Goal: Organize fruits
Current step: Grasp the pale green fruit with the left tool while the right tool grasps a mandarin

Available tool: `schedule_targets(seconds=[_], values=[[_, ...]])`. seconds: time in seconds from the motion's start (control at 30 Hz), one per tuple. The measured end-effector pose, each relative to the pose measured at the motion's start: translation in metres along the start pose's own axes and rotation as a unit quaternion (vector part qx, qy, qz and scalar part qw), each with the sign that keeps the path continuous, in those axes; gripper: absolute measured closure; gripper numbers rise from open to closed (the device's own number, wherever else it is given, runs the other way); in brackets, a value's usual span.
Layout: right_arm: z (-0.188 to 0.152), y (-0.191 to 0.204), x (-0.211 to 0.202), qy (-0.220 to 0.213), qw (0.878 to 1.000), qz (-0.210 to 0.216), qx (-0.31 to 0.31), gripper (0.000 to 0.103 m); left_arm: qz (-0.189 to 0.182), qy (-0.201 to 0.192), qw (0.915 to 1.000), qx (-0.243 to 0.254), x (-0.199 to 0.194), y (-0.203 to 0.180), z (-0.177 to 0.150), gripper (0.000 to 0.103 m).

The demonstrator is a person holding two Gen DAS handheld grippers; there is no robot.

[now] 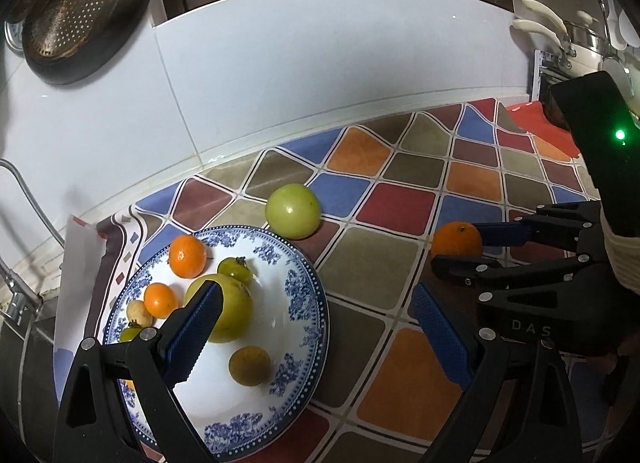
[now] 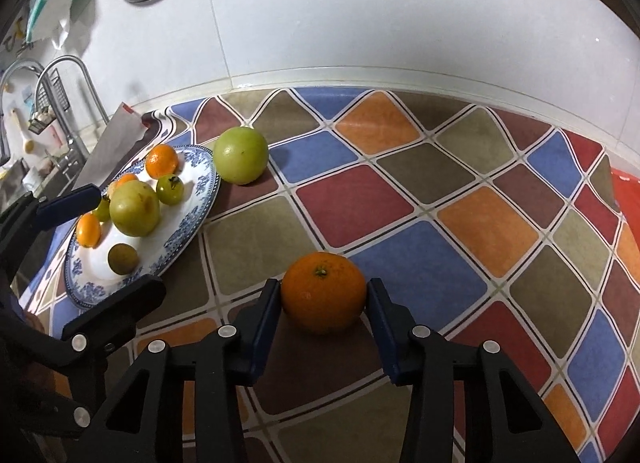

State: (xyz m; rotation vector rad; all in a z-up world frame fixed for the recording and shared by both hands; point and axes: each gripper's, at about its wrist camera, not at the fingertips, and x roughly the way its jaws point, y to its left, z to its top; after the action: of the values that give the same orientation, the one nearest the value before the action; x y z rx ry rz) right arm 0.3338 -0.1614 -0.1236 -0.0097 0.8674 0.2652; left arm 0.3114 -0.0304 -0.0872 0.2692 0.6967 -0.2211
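A blue-and-white plate (image 1: 304, 303) (image 2: 200, 199) lies on the checked cloth and holds several fruits: small oranges, green tomatoes, a large green fruit (image 1: 234, 311) (image 2: 134, 209) and a brownish round fruit (image 1: 250, 365). A large green tomato (image 1: 293, 210) (image 2: 241, 155) sits on the cloth beside the plate. My right gripper (image 2: 324, 295) is shut on an orange (image 2: 323, 291) (image 1: 457, 239) resting on the cloth. My left gripper (image 1: 316, 339) is open and empty, hovering over the plate's right part.
A white tiled wall (image 2: 360, 23) runs behind the counter. A sink with taps (image 2: 60, 79) lies left of the plate. A dark pan with a strainer (image 1: 72, 11) hangs at upper left. Pots (image 1: 580, 39) stand at far right.
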Motion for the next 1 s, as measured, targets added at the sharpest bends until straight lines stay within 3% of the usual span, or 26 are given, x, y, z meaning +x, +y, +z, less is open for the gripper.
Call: schedule_targets(seconds=[0.27, 0.57, 0.9, 1.0], values=[[0.011, -0.008, -0.006, -0.018, 1.000, -0.005, 0.020, 0.059, -0.015, -0.002, 0.9998, -0.013, 0.013, 0.009, 0.015, 0.009], [0.031, -0.012, -0.002, -0.043, 0.998, -0.010, 0.040, 0.059, -0.037, 0.018, 0.9974, -0.059, 0.044, 0.030, 0.045, 0.026], [0.046, -0.020, 0.012, -0.056, 0.996, 0.000, 0.074, 0.059, -0.047, 0.077, 0.9920, -0.088, 0.091, 0.041, 0.059, 0.046], [0.049, -0.021, 0.019, -0.056, 0.995, -0.005, 0.078, 0.059, -0.040, 0.085, 0.9918, -0.087, 0.100, 0.041, 0.062, 0.048]])
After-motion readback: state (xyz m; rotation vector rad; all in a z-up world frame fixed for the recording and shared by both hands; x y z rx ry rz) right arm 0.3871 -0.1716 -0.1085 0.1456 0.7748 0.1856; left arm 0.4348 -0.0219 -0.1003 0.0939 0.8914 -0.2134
